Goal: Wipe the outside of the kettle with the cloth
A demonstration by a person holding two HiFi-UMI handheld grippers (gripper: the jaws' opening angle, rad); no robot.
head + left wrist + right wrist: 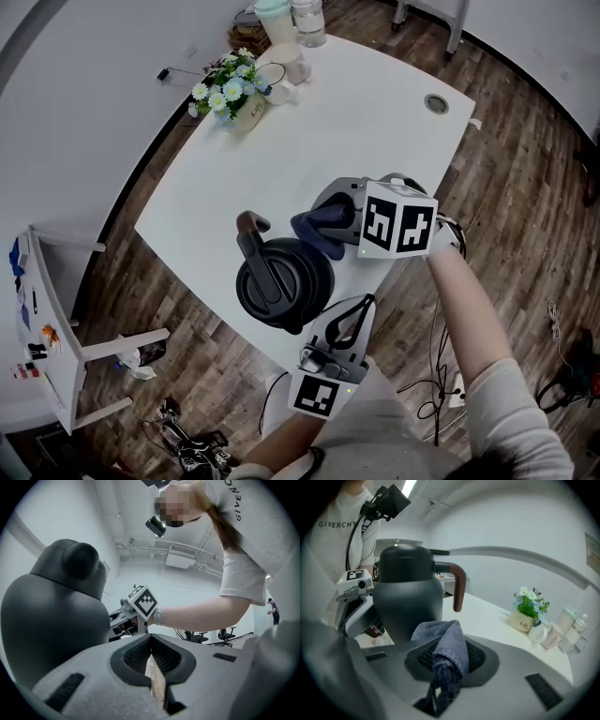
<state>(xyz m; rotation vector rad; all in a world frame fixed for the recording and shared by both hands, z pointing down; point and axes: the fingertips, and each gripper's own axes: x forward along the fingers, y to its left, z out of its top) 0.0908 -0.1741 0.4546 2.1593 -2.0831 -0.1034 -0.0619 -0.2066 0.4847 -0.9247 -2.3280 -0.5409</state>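
While the right gripper (451, 663) clamps a bunched blue cloth (443, 644), the wad sits just in front of the kettle (408, 592), low on its wall; whether it touches, can't tell. The left gripper (152, 660) has its jaws together on nothing and sits close by the kettle's other side, off the near edge of the worktop (375, 122).

The kettle stands upright near that edge, lid on.

The cloth looks soft, limp and light. A pinch on a fold should hold it, though the loose tail may drag. The kettle is rigid with a smooth dark body, probably slick, and likely to slide or turn under a wipe. Steadying it by the handle (253, 246) seems best. Its weight depends on the fill, which is hidden under the lid.

At the far end, a pot (247, 112) holds white and blue flowers. The cups and bottles (298, 21) beside it have unreadable contents.
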